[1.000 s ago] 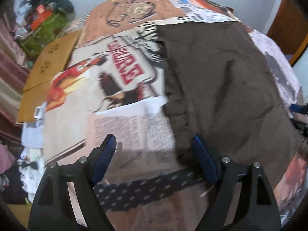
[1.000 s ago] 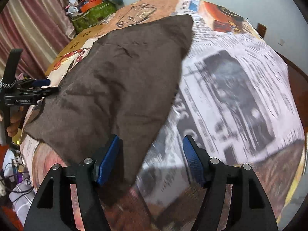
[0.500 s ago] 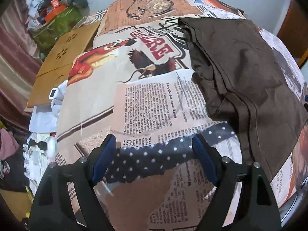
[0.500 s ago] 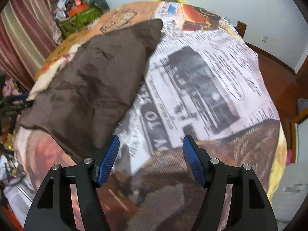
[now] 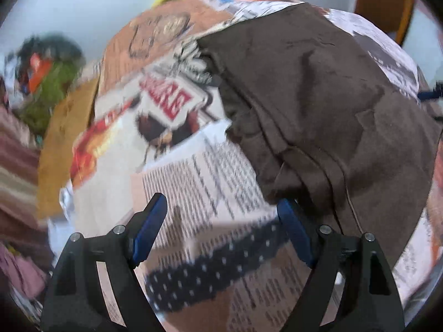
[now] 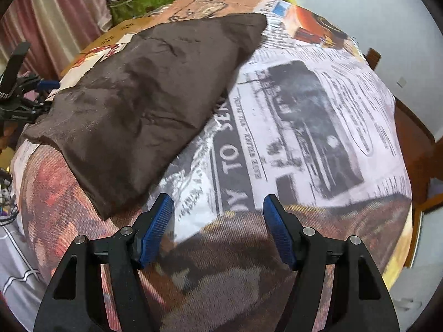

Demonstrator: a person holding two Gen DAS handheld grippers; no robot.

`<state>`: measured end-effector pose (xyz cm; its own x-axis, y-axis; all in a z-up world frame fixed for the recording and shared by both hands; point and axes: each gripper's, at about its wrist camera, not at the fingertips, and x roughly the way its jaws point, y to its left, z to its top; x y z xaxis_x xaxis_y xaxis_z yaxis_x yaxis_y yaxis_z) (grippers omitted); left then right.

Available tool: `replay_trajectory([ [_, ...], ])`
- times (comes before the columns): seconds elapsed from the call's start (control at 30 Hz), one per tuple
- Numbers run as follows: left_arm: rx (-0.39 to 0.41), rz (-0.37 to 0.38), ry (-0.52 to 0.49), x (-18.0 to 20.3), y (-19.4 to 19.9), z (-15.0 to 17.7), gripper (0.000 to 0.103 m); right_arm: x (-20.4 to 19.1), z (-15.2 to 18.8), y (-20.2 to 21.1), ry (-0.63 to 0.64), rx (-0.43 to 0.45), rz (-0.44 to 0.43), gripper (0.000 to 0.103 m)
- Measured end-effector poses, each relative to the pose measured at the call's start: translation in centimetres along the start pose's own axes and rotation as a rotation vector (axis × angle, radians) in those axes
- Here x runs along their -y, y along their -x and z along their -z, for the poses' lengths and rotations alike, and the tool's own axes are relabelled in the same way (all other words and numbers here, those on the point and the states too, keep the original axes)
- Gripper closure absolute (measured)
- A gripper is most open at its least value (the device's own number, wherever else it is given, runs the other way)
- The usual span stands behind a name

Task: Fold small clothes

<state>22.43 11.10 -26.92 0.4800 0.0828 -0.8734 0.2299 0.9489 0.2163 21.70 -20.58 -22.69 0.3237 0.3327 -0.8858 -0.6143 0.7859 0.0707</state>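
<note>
Both our tongs released: left tongs (image 5: 221,229) swung back to brown cloth (image 5: 318,105) edge, lower right; right tongs (image 6: 217,228) empty beside it.

The printed tablecloth (image 6: 318,127) bears a black banner reading "TO" — the remaining print is too blurred.

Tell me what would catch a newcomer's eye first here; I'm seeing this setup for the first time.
The dark brown garment stands out first, lying spread on the left half of the newspaper-print cover in the right wrist view. Next come the blue-padded grippers: the right gripper hangs open over bare cover, and the left gripper is open at the garment's near edge.
</note>
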Motion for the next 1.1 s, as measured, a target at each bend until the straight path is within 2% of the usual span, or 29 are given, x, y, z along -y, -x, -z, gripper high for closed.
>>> replay_trajectory([
  [0.1,0.053,-0.027,-0.053,1.0,0.2,-0.2,0.021,-0.3,-0.2,-0.2,0.021,0.016,-0.002,0.035],
  [0.27,0.079,0.062,0.001,0.5,0.3,-0.8,0.023,-0.9,-0.7,-0.2,0.047,0.035,-0.019,0.035],
  [0.4,0.118,0.083,-0.005,1.1,0.5,-1.1,0.029,-1.5,-1.2,-0.4,0.065,0.050,-0.033,0.035],
  [0.7,0.184,0.079,-0.034,3.0,0.8,-2.1,0.056,-2.7,-2.5,-0.7,0.117,0.088,-0.075,0.035],
  [0.77,0.183,0.092,-0.022,2.9,0.8,-2.3,0.069,-3.1,-2.8,-0.7,0.141,0.099,-0.082,0.035],
  [0.87,0.177,0.103,0.004,2.5,0.8,-2.3,0.082,-3.8,-3.2,-0.6,0.177,0.115,-0.098,0.036],
  [0.93,0.168,0.124,0.029,2.2,0.8,-2.3,0.087,-4.2,-3.5,-0.7,0.193,0.120,-0.110,0.036],
  [1.1,0.149,0.152,0.087,1.4,0.7,-2.1,0.091,-4.2,-4.4,-1.1,0.179,0.133,-0.153,0.044],
])
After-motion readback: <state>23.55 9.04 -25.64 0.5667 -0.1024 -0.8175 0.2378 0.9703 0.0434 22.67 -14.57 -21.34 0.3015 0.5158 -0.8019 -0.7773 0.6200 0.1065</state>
